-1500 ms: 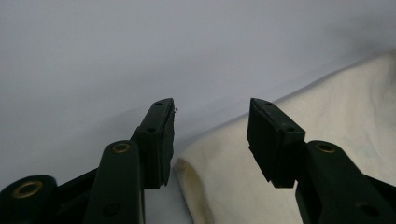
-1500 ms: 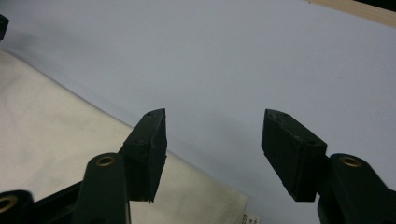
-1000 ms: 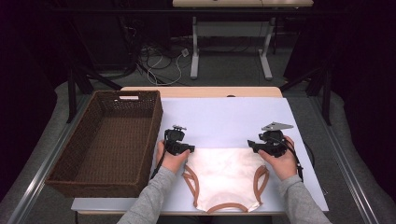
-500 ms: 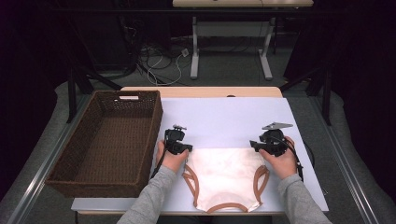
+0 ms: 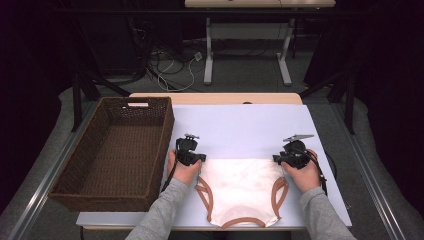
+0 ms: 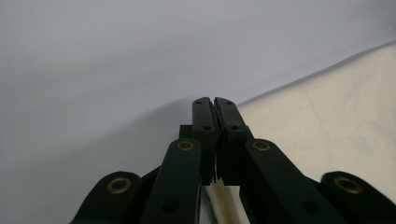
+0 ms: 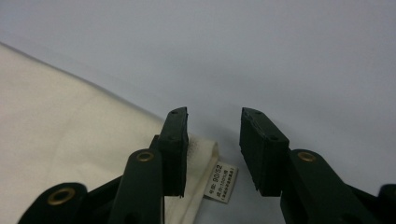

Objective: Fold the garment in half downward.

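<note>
At bench front, a cream garment (image 5: 240, 187) lies flat by the basket (image 5: 115, 150). Left tongs (image 6: 215, 103) are pressed together, apparently pinching its far-left corner. Right tongs (image 7: 214, 116), just closing, stand spread astride the labelled corner (image 7: 212, 161). Next: right pinch, then lift w/ both.

Cream sleeveless top (image 5: 242, 189), brown-trimmed, flat on the table's near edge.

Cream-white garment (image 5: 242, 187) with brown-orange trim along armholes and hem, small white label (image 7: 221, 181) printed in dark text; pale lavender-grey sheet over counter (image 5: 250, 125), light wood edge behind; dark brown woven basket (image 5: 75, 185); black grippers, brass-coloured rivets; grey sleeves (image 5: 160, 220).
</note>
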